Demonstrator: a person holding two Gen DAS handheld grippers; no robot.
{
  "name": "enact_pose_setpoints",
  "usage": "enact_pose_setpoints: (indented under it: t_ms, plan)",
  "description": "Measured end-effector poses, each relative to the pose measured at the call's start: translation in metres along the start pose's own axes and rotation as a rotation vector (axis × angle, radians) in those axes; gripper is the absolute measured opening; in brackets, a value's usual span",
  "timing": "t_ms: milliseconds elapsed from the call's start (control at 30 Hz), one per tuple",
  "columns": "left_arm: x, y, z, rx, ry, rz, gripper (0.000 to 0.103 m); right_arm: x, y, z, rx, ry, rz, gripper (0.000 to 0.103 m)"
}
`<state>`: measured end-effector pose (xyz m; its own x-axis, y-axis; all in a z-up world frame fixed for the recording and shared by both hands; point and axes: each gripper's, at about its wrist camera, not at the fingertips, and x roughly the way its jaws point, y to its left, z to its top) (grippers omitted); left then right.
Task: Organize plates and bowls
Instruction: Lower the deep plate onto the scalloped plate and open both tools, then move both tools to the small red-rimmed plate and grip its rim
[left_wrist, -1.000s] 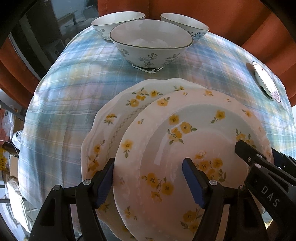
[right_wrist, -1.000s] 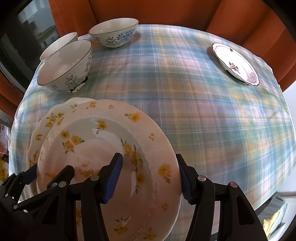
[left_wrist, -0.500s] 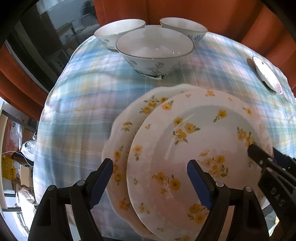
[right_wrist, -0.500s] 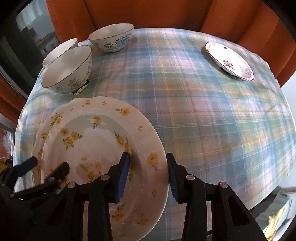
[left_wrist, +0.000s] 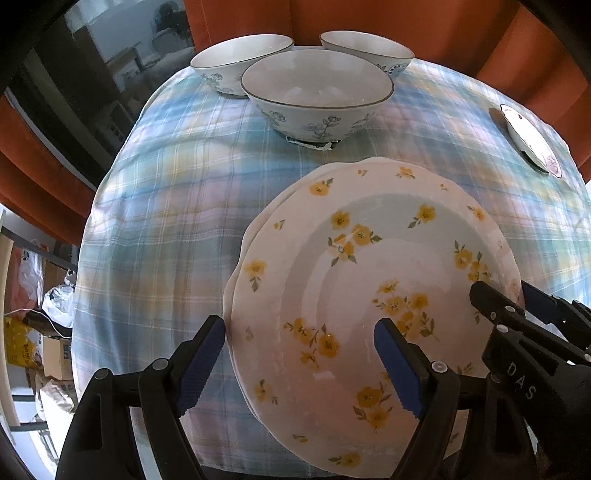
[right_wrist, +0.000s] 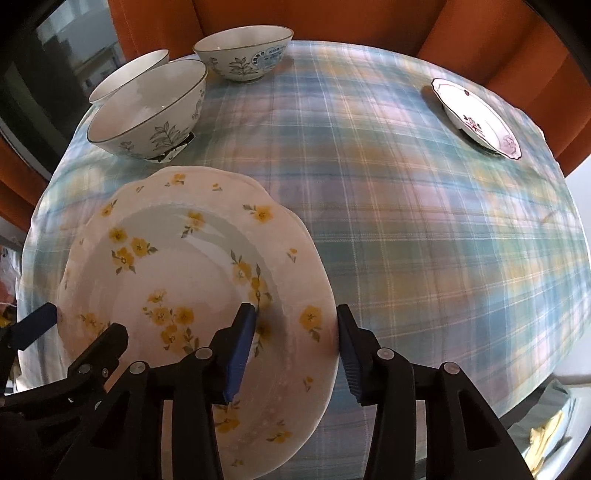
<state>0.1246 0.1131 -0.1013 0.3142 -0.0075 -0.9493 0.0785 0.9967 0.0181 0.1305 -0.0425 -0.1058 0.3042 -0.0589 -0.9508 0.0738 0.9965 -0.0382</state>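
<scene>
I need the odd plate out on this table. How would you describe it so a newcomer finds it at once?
Start from the plaid tablecloth and look to its far right edge, away from the three bowls and the yellow-flowered plates. There a small plate lies alone. Unlike the yellow-flowered ones, it has a thin dark rim line and dark red flowers.

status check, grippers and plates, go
Left gripper open, straddling the yellow-flower plate rim. Right gripper open at its opposite rim. Plate stacked on its twin. Three bowls beyond, nothing blocking.
</scene>
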Motion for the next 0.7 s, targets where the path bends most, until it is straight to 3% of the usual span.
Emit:
enact_pose_setpoints:
  t_ms: [200,700]
  plan:
    - [-0.011,0.000,0.005,0.008,-0.025,-0.044,0.085,-0.004,-0.003,0.002,0.019,0.017,0.027,0.051]
    - [-0.038,-0.047,0.035,-0.017,-0.123,-0.095,0.093,-0.058,-0.060,0.021,0.109,-0.135,-0.002,0.074]
